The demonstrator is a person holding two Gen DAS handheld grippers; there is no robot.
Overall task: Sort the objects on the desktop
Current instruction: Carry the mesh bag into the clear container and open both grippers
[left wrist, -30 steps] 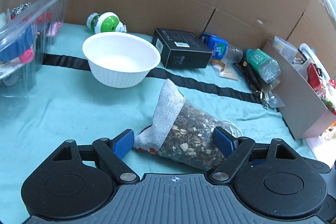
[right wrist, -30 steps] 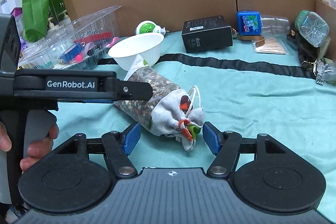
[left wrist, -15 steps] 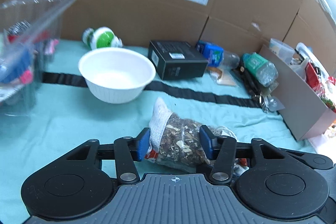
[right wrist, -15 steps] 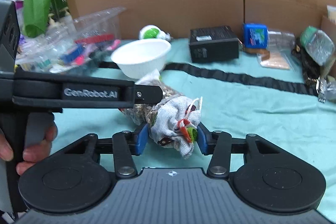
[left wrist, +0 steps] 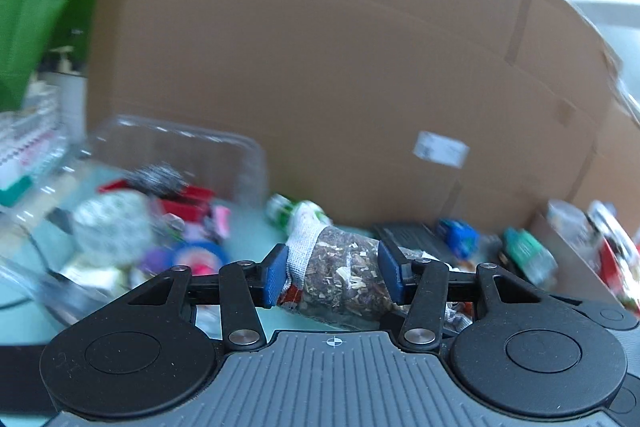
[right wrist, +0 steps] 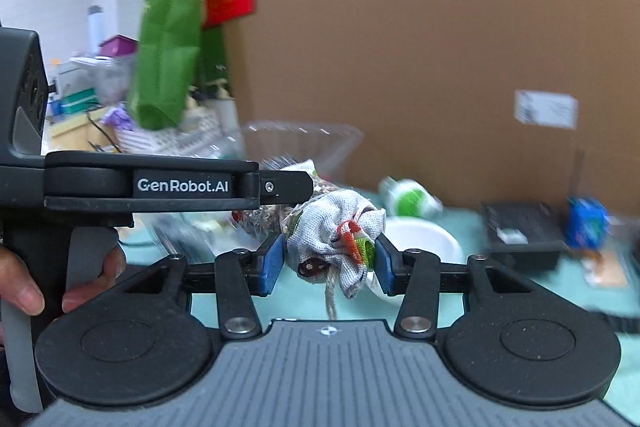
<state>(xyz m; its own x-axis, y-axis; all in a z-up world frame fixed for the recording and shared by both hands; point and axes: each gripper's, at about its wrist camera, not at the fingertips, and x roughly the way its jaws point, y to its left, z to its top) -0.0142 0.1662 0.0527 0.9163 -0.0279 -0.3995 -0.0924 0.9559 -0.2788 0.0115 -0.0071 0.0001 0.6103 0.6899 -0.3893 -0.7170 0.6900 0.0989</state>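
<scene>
A tall cardboard wall (left wrist: 360,87) closed off the back of the desk (right wrist: 520,291), apparently to fence the clutter in. Against it on the left stood a clear plastic bin (left wrist: 168,163), already holding small bright odds and ends, so it looked like the collecting place for sorted items. Nearer the middle sat a white bowl (right wrist: 424,239) and, to its right, a black box (right wrist: 520,227), with a green-and-white bottle (right wrist: 408,197) behind the bowl.

The task's thing, a long pouch of dried wood chips (left wrist: 340,275), hung clear of the desk, carried between both tools. The left gripper (left wrist: 332,277) pinched its clear, filled middle, blue pads pressed into either side. The right gripper (right wrist: 328,263) pinched the gathered cloth neck (right wrist: 336,231) where the drawstring dangled. Two holds made sense: the pouch was floppy and would sag or swing from one end only. A hand (right wrist: 24,287) squeezed the left tool's trigger.
</scene>
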